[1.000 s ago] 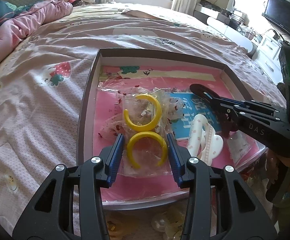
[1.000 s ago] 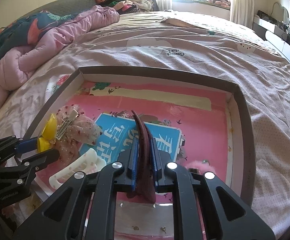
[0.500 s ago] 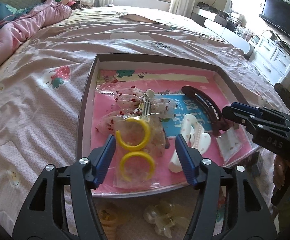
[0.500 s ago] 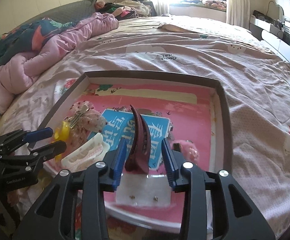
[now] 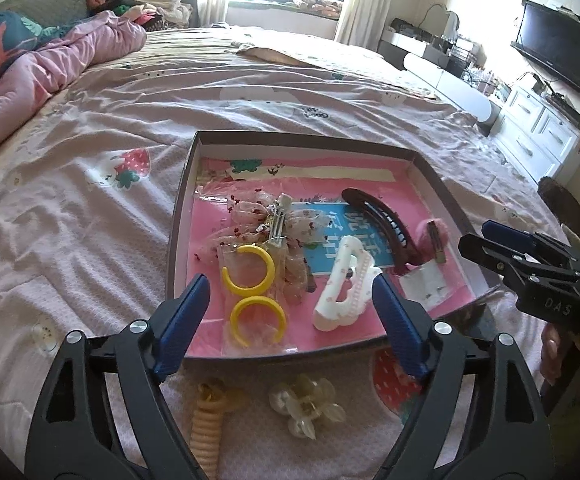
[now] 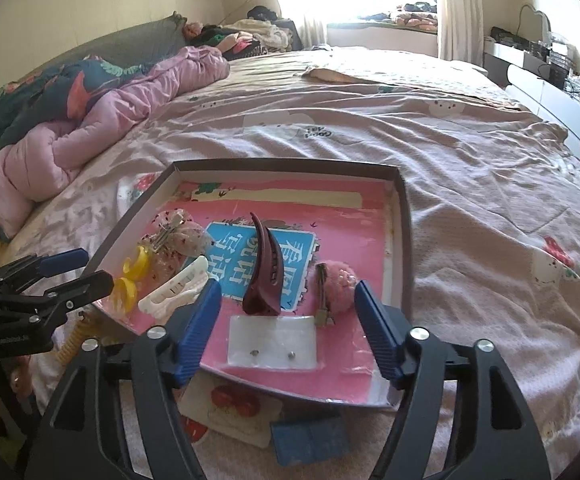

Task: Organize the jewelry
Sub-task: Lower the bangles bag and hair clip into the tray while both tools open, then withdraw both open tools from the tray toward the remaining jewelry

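Note:
A shallow dark-rimmed tray (image 5: 302, 136) with a pink lining lies on the bed. In it are two yellow hoops (image 5: 253, 292) in a clear bag, a white hair claw (image 5: 346, 284), a dark red curved clip (image 5: 382, 224), a floral bow clip (image 5: 273, 216) and a pink pompom clip (image 6: 336, 280). My left gripper (image 5: 290, 286) hovers over the tray's near edge, jaws opening, with the hoops lying free below. My right gripper (image 6: 288, 290) hangs before the dark red clip (image 6: 263, 272) and a stud card (image 6: 271, 342), jaws opening and touching nothing.
On the bedspread in front of the tray lie a cream coil hair tie (image 5: 205, 412), a clear flower clip (image 5: 306, 404), a strawberry card (image 6: 229, 404) and a blue block (image 6: 310, 436). A pink quilt (image 5: 49, 60) is bunched at the far left. White drawers (image 5: 542, 136) stand at the right.
Both grippers opened and drew back and up from the tray. The left let go of the bagged yellow hoops and the right let go of the dark red clip; both items now lie in the tray.

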A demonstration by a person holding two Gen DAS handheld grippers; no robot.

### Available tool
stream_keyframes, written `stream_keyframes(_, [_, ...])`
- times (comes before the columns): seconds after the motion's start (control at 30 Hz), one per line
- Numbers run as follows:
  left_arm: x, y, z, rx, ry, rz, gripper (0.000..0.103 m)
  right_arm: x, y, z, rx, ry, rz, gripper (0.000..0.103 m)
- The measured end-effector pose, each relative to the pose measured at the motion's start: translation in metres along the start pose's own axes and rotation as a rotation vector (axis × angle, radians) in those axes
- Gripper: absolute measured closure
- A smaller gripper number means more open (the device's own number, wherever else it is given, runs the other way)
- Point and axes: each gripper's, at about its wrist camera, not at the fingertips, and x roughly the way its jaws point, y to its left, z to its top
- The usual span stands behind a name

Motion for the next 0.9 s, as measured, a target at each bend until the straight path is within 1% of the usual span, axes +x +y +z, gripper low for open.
stream_keyframes(0.03, [-0.002,0.000,0.000,-0.002,-0.003,0.000,0.021,-0.003,-0.001,-0.001,0.003,-0.003,-0.001,0.036])
stream_keyframes(0.1, [-0.008,-0.001,0.000,-0.005,-0.012,0.005,0.017,-0.008,-0.002,-0.002,0.005,-0.007,-0.001,0.036])
stream_keyframes(0.17, [-0.015,-0.001,0.000,-0.007,-0.023,0.006,0.017,-0.013,-0.002,-0.004,0.006,-0.013,-0.003,0.035])
stream_keyframes(0.23, [-0.021,0.000,0.000,-0.015,-0.032,0.004,0.012,-0.019,-0.003,-0.005,0.008,-0.020,-0.004,0.032])
stream_keyframes(0.33, [-0.029,0.002,0.000,-0.024,-0.043,0.005,0.012,-0.027,-0.005,-0.007,0.012,-0.034,-0.006,0.027])
stream_keyframes(0.57, [-0.045,0.009,-0.001,-0.049,-0.067,0.014,0.012,-0.043,-0.002,-0.009,0.007,-0.054,-0.007,0.026])
stream_keyframes(0.9, [-0.066,0.019,-0.010,-0.071,-0.083,0.037,0.012,-0.058,0.006,-0.020,-0.013,-0.054,0.002,0.026])
